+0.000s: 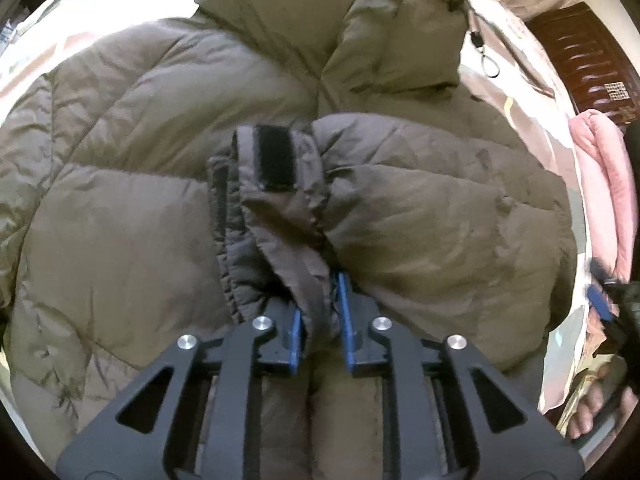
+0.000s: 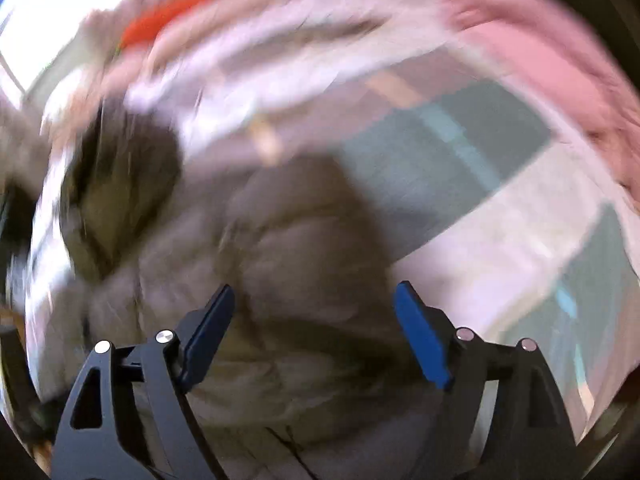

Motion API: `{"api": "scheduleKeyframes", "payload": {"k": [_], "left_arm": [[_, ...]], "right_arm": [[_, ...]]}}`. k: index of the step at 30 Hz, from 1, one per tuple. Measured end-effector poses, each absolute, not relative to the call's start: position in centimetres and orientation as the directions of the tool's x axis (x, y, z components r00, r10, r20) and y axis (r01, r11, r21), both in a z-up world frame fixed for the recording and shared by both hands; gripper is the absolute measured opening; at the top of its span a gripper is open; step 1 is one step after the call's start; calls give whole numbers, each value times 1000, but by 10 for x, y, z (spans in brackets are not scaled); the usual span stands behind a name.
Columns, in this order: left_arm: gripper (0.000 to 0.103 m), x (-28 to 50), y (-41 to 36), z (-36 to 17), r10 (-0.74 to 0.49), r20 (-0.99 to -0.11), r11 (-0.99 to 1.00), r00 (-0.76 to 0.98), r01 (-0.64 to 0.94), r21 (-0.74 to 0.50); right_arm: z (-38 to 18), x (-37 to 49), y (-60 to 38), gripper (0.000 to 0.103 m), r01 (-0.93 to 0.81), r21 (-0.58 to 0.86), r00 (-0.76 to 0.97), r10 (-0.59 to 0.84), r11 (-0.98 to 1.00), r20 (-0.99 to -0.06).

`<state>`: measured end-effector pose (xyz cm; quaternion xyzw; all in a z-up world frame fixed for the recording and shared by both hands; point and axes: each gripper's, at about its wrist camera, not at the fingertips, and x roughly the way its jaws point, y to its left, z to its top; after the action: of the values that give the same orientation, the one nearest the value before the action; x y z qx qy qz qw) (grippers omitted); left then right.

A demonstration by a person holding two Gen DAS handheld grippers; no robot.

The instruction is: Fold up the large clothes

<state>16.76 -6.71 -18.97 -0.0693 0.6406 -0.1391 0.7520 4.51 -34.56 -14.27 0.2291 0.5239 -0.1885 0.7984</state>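
Observation:
A large olive-brown puffer jacket [image 1: 140,160] lies spread over a bed and fills the left wrist view. My left gripper [image 1: 320,312] is shut on the jacket's sleeve cuff [image 1: 280,200], which has a black velcro strip and lies folded across the jacket's body. The right wrist view is blurred by motion. My right gripper [image 2: 316,320] is open and empty, just above the jacket [image 2: 280,280] near its edge. The right gripper's blue finger also shows at the right edge of the left wrist view [image 1: 600,300].
A pink blanket [image 1: 604,184] lies at the right side of the bed, also in the right wrist view [image 2: 540,60]. The patterned bedsheet [image 2: 500,240] shows beside the jacket. A dark wooden headboard [image 1: 580,60] stands at the upper right. A drawstring toggle [image 1: 480,44] hangs by the hood.

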Motion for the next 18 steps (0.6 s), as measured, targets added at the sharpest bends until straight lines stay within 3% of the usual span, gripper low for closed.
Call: {"api": "scheduleKeyframes", "payload": {"k": [1,3,4,5,9,11,15,18], "left_arm": [[24,168,-64,-189,-306,-942,950,137,115,-291],[53,168,-50,-180,-323,-936,945,136,96,-312],[81,167,-40,-174,-327,-933,945,150,82,-318],[92,167,-27,-164,-332,-926,943,179,62,-327],[95,162,62,-124,-360,-870,916,337,-53,-399],[100,154,121,-121,-346,-853,874,391,-196,-445],[101,102,259,-154,-366,-822,569,436,-594,-568],[101,67,326,-176,-325,-833,382,447,-744,-548]], "right_arm": [[-164,51,-342,82,534,148,312,-32,832,-950],[-194,58,-334,82,521,80,213,-39,850,-976],[-192,58,-331,82,517,65,217,-57,854,-975],[-183,57,-326,82,512,53,226,-76,857,-971],[-138,46,-304,83,479,153,353,-30,864,-935],[-127,41,-289,83,449,182,374,1,875,-927],[-136,26,-275,83,431,271,342,122,860,-932],[-147,31,-265,83,408,294,303,176,864,-937]]}}
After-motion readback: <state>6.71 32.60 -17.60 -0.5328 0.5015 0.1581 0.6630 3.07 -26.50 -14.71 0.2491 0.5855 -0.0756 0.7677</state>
